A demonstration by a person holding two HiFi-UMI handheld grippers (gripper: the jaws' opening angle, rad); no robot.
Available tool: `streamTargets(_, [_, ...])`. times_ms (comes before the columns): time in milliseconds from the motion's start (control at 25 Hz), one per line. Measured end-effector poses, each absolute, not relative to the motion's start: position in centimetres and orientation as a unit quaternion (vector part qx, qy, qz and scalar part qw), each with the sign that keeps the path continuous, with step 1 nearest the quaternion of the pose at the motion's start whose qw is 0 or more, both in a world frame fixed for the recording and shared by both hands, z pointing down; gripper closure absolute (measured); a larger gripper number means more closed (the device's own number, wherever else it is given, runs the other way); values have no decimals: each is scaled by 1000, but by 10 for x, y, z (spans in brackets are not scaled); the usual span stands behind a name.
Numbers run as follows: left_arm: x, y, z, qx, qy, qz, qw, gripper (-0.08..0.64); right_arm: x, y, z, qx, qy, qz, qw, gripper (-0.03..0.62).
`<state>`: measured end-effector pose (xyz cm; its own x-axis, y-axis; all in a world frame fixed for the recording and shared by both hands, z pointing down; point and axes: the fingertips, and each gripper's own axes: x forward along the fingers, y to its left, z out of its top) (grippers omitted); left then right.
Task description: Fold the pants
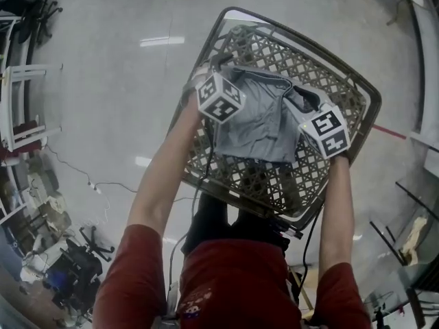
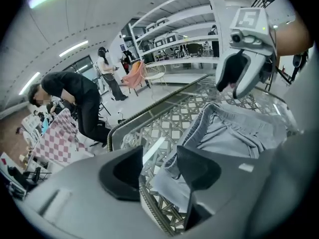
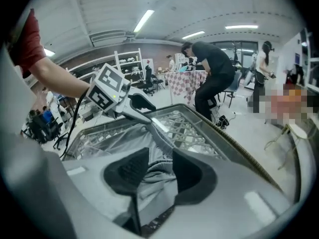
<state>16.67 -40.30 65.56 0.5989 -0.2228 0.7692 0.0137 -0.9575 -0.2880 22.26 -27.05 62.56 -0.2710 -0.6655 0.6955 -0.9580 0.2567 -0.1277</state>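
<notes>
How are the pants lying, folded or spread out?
Folded: the pants lie as a small doubled-up bundle on the table, no legs stretched out.

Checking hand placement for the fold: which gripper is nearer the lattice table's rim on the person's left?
Left. The left gripper hangs over that rim at the grey pants' edge; the right gripper is across the pants, on their other side.

Your head view runs bright and even, with overhead light bouncing off the glossy floor (image 1: 161, 41) in white streaks. Both gripper views bow hard toward the rim and fall off into black corners. Strip lights (image 3: 149, 19) flare up top, while your near fingers (image 2: 197, 168) sit dark and soft.
</notes>
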Motion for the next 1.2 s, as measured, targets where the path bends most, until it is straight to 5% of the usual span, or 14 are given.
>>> streamTargets(160, [160,-402,625,-918,100,-363,122,373,202,-245,620,608,-682,359,188,453])
streamTargets(400, [132,-373,551,-967,135,-188,106,554,170,-205,646,681,-542,479,112,413])
streamTargets(760, [69,-334,504,-984,105,-108,92,554,144,-186,680,711,-441,543,77,413])
streamTargets(1080, [53,-332,504,-987,100,-96,86,554,134,-202,665,731,-443,511,93,565])
streamTargets(1200, [47,-335,506,-987,106,-93,74,554,126,-218,652,734,-455,495,98,575])
